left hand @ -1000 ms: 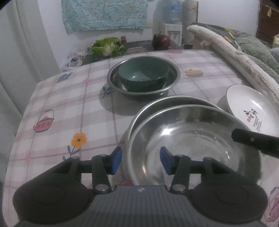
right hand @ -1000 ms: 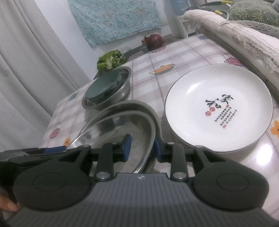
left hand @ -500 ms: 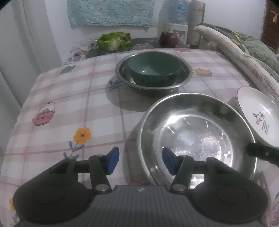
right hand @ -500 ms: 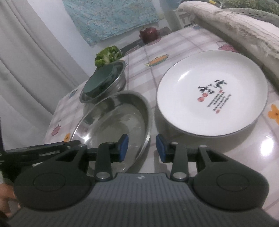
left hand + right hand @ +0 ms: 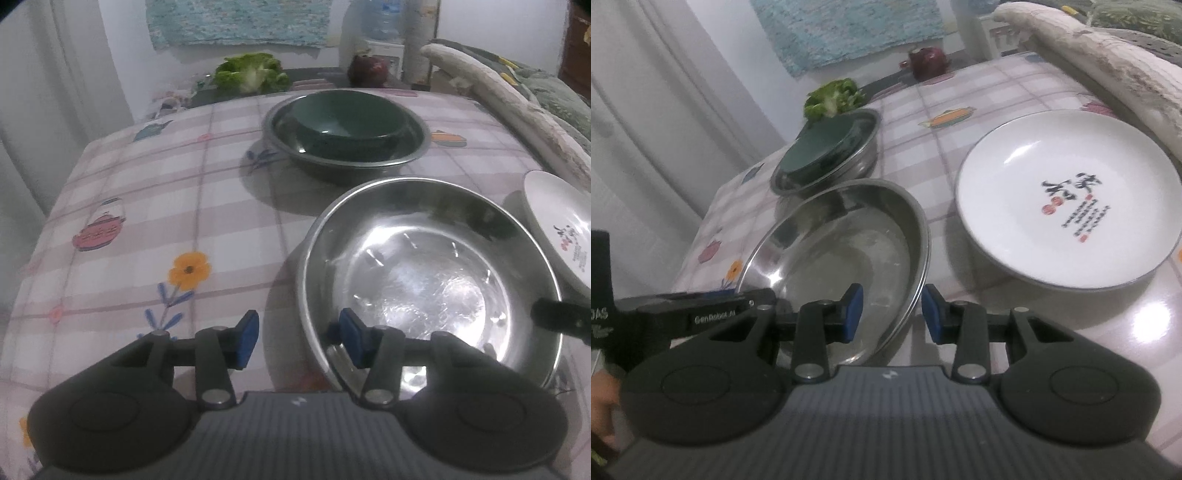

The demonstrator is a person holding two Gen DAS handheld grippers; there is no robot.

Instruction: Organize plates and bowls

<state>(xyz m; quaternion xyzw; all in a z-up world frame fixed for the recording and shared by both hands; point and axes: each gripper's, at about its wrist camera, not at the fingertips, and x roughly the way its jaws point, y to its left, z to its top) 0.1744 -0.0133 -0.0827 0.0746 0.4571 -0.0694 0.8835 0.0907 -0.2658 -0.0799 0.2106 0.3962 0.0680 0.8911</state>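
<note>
A wide shallow steel dish [image 5: 424, 280] [image 5: 842, 258] lies on the checked tablecloth [image 5: 147, 221]. My left gripper [image 5: 299, 341] straddles its near left rim. Its jaws are closing, with a gap still showing beside the rim. My right gripper [image 5: 892, 314] straddles the dish's right rim, open, pads clear of the metal. Its fingertip [image 5: 557, 321] shows at the dish's right edge in the left wrist view. Farther back a dark green bowl [image 5: 347, 118] [image 5: 820, 151] sits inside a steel bowl [image 5: 417, 147] [image 5: 864, 155]. A white plate [image 5: 561, 229] [image 5: 1067, 210] with printed characters lies to the right.
Lettuce [image 5: 255, 74] and a dark red round object [image 5: 369, 68] sit beyond the table's far edge. A folded blanket [image 5: 517, 110] runs along the right side. White curtains hang at the left. A hand [image 5: 604, 398] holds the left gripper's handle.
A second ago the upper steel dish hung above a second one with both rims showing; now it has sunk and only one rim shows. The right gripper's pads have parted from the rim.
</note>
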